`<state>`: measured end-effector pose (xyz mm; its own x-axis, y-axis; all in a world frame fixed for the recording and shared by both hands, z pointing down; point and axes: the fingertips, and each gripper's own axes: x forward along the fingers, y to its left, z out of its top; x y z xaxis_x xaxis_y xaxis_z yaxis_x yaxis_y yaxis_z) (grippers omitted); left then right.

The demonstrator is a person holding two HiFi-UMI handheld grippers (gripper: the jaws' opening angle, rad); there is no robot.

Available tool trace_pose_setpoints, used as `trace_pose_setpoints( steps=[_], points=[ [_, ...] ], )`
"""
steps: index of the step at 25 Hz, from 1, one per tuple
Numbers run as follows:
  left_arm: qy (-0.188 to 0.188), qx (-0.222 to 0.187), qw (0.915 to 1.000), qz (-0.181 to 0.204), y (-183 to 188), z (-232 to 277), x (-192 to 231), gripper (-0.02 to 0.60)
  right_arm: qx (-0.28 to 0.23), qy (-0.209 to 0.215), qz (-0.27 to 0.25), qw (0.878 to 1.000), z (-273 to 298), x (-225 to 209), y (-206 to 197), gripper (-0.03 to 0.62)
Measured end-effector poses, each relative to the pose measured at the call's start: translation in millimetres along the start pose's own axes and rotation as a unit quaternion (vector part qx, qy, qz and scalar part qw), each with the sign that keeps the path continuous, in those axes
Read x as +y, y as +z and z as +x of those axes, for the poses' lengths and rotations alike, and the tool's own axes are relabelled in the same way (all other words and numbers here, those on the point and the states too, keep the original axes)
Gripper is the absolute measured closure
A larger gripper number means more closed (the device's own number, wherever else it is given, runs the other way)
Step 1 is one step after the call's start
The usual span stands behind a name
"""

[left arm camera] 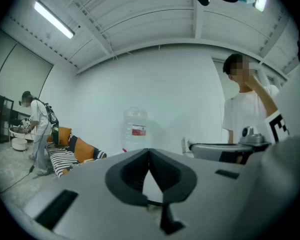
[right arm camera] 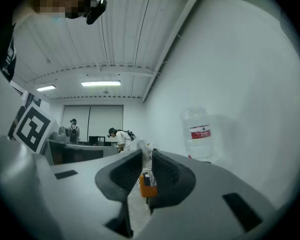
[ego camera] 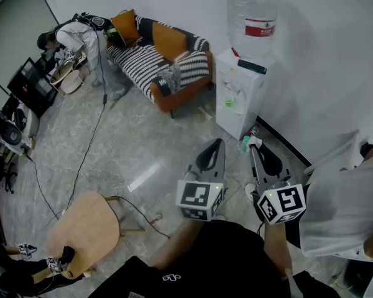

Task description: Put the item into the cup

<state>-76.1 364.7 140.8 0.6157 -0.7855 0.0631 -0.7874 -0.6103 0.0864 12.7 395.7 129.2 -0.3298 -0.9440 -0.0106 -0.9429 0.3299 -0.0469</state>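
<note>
Jaws: right gripper (right arm camera: pixel 145 150) pinches small white item (right arm camera: pixel 141 145) at its tips; left gripper (left arm camera: pixel 149 150) closed, empty | ahead: water dispenser (ego camera: pixel 239 95), clear bottle (ego camera: pixel 253 20) on top, against white wall (ego camera: pixel 323 54) | grey marbled floor (ego camera: pixel 149 148), striped sofa (ego camera: pixel 161 58)

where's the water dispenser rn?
Head view, upper right: the white water dispenser stands against the white wall, just right of the striped sofa and its orange end, with a big water bottle on top.
</note>
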Motion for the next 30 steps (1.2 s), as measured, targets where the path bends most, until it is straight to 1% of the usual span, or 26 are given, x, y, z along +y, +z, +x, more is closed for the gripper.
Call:
trace_pose_setpoints(
  steps=[6,9,13,20,23,26,30],
  points=[
    [0.000,0.001,1.0000,0.000,-2.1,2.5,-4.5,0.568,0.002,0.002,-0.001,1.000,-2.1,-4.4,-1.9,0.528],
    [-0.003,0.006,1.0000,0.001,-5.7,2.1,-7.8,0.568,0.002,-0.001,0.009,1.000,-3.6,-6.3,-5.9,0.528],
    [0.001,0.006,1.0000,0.000,-9.7,0.0,-5.9,0.568,0.003,-0.004,0.016,1.000,-5.7,-9.3,-9.0,0.528],
    [0.001,0.010,0.9999,-0.005,-5.2,0.3,-4.1,0.568,0.004,-0.013,0.023,1.000,-4.8,-26.4,-11.0,0.528],
    [0.013,0.003,0.9999,-0.004,-6.8,-0.4,4.7,0.568,0.004,-0.009,0.020,1.000,1.3,-27.6,-11.7,0.528],
    [0.024,0.001,0.9996,-0.014,-13.8,2.3,14.4,0.568,0.003,0.000,0.013,1.000,8.8,-26.7,-14.3,0.528],
    [0.025,-0.006,0.9995,-0.019,-12.9,11.8,21.7,0.568,0.000,-0.001,0.007,1.000,17.2,-35.1,-12.4,0.528]
  ],
)
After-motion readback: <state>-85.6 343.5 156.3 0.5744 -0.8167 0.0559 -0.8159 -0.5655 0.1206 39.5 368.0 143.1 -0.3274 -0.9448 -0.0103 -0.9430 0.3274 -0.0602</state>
